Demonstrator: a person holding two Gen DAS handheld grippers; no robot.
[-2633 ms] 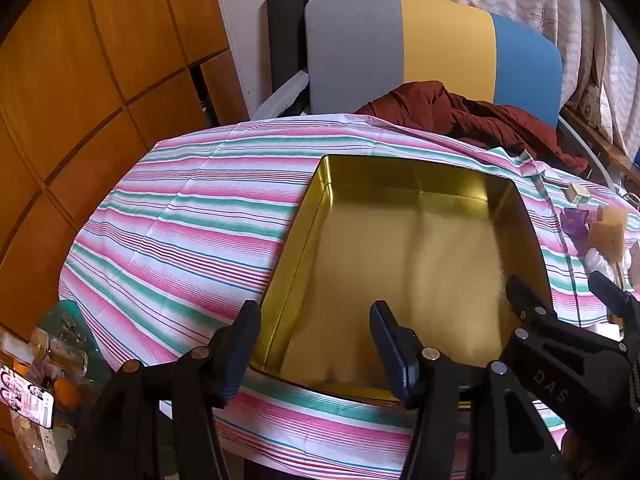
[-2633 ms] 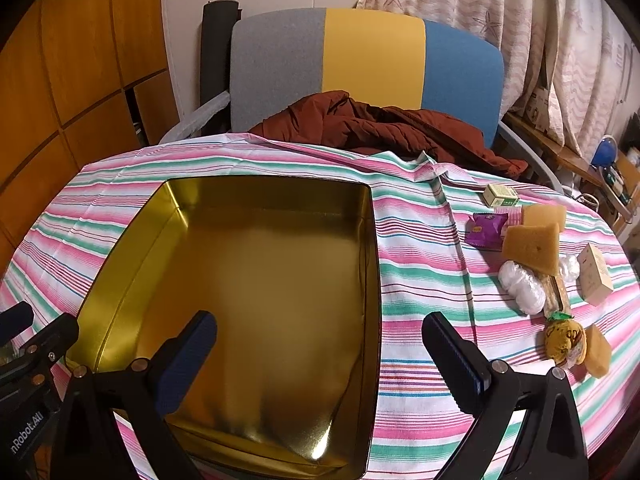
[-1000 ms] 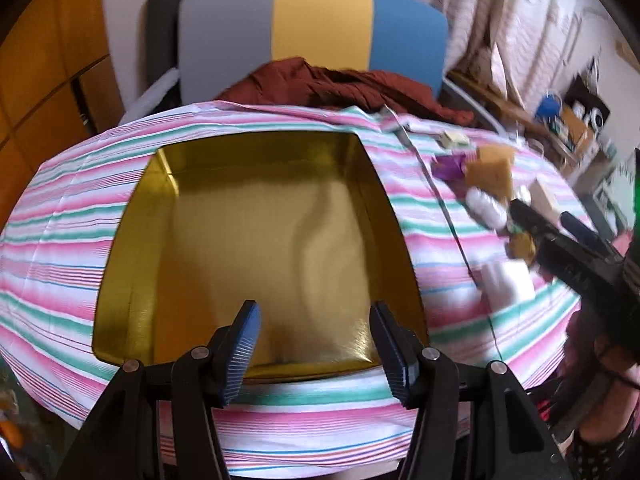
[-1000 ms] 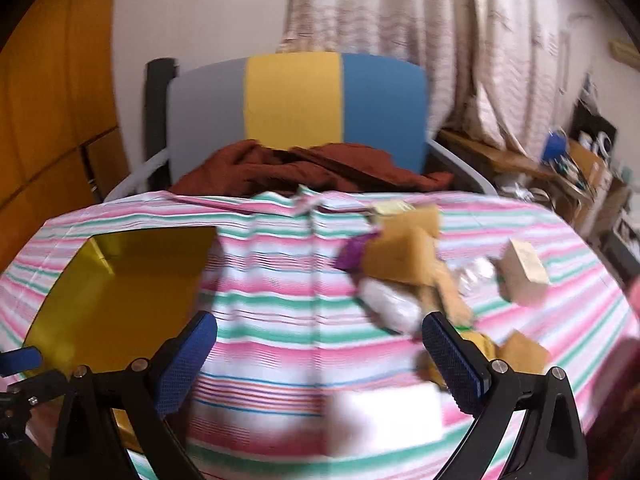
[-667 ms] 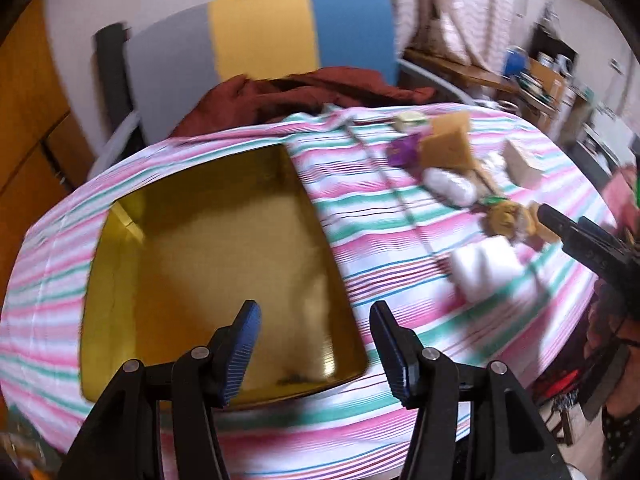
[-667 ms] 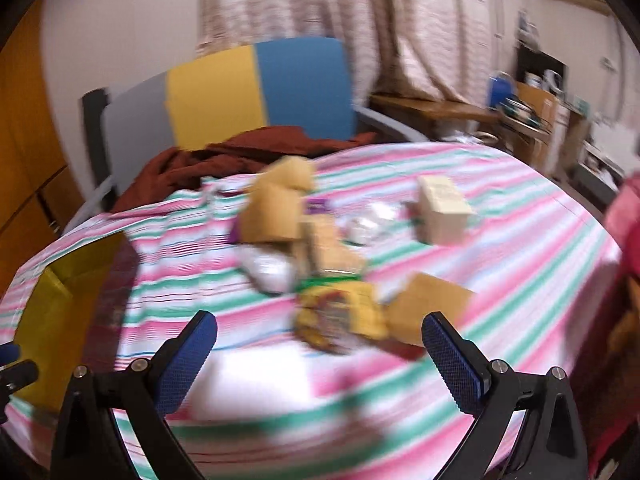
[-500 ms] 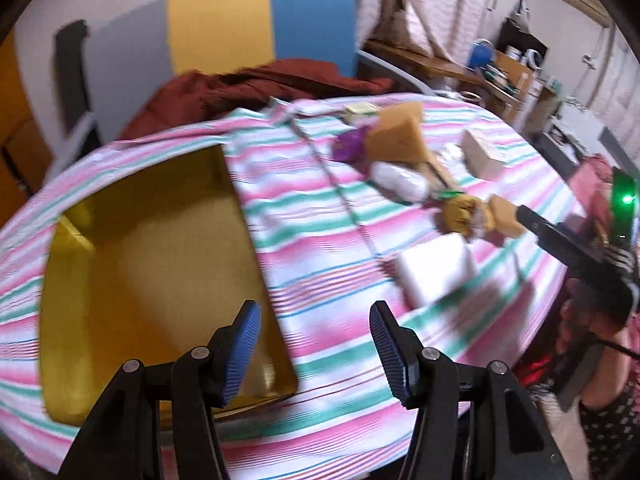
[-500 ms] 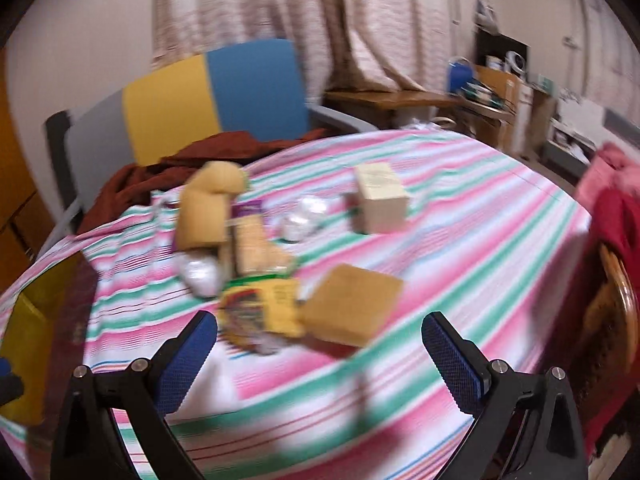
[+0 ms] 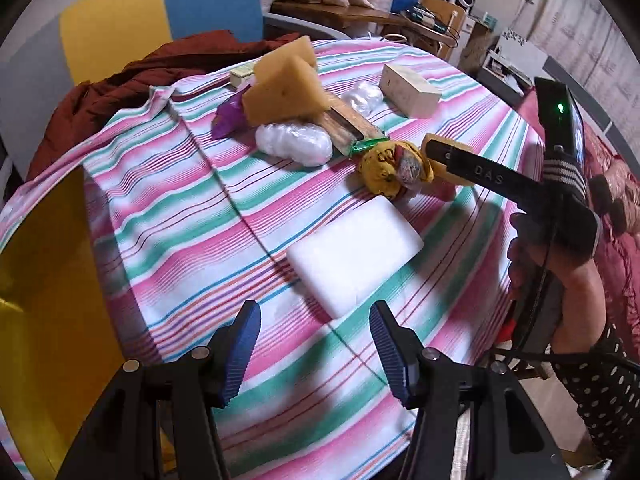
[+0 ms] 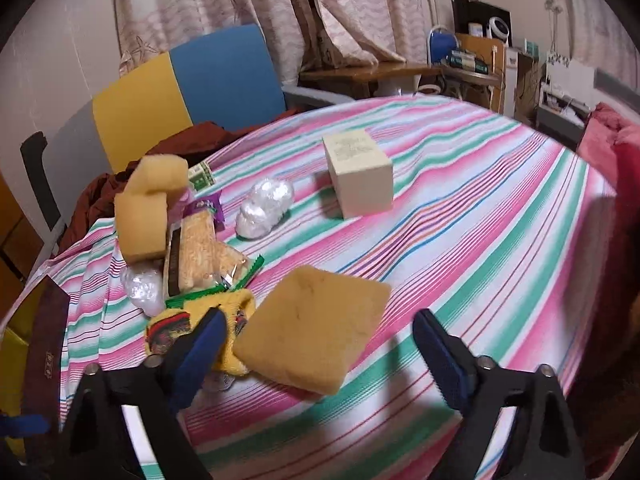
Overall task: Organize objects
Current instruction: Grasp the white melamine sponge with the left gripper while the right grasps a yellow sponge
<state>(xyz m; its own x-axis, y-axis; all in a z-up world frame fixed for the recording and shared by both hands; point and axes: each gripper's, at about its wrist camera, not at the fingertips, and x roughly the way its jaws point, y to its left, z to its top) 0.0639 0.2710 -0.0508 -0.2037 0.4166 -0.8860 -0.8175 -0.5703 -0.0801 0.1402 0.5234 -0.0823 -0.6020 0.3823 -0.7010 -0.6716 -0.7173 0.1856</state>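
Right wrist view: right gripper (image 10: 316,346) jaws parted, just been closing, straddling sponge (image 10: 316,330); pads not yet on it. Sponge flat near table's (image 10: 500,216) front edge, touching yellow pouch (image 10: 182,326); long axis runs diagonally, far corner pointing away right. Left gripper (image 9: 314,350) spread, empty, hovering before white block (image 9: 354,252). Risk, judged: left finger overlaps pouch, may pinch it with sponge; soft sponge may squash and slip. Tin (image 9: 44,300) at left edge.

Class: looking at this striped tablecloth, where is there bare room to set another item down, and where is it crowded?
Free: cloth right of the cream box and between gold tin and white block. Crowded: around the sponges and wrapped snacks.
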